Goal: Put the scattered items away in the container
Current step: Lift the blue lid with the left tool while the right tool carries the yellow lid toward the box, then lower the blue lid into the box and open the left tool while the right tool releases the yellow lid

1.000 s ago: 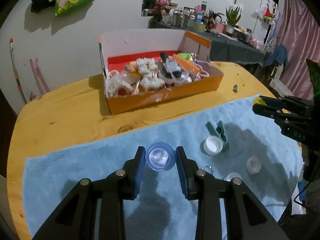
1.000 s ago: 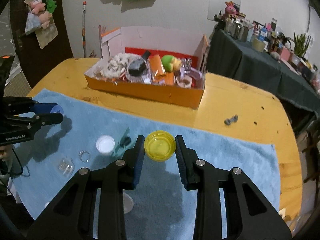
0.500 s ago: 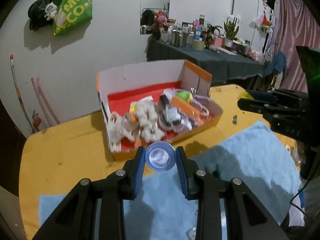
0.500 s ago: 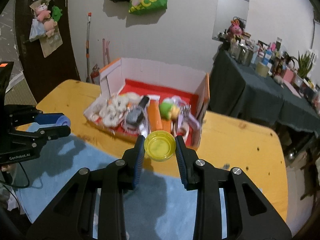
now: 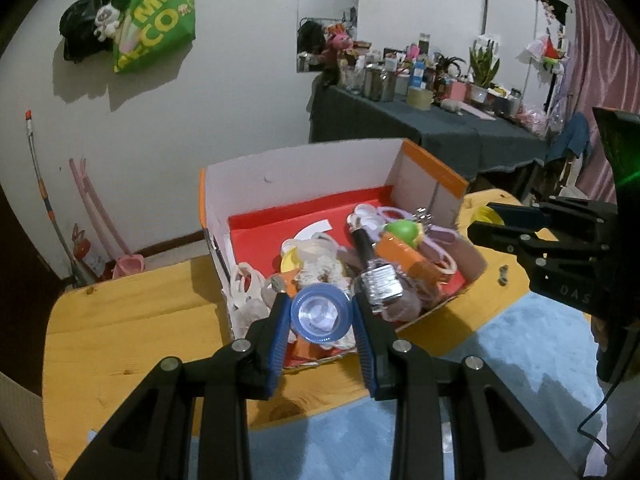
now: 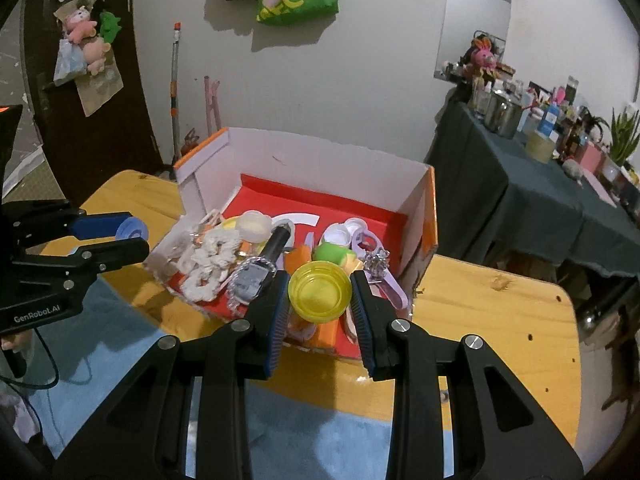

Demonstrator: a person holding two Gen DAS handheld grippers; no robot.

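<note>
Wooden desk [image 5: 132, 332], blue towel [image 5: 500, 364] over its near part. Orange box [image 6: 428, 216], red-lined, at the far side, crowded with small items. White wall behind; green bag [image 5: 158, 20] hanging. Left gripper [image 5: 320, 316]: clamped on blue cap [image 5: 320, 314], above the box's near edge. Right gripper [image 6: 320, 292]: clamped on yellow cap [image 6: 320, 292], likewise above the box.

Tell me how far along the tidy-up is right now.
Done: the orange box already holds a pile of items, including white scrunchies and a green toy.
In hand: the left gripper is shut on a blue cap, the right gripper on a yellow cap, both at the box's near edge.
Left: release both caps. Whether items remain on the blue towel cannot be seen.
</note>
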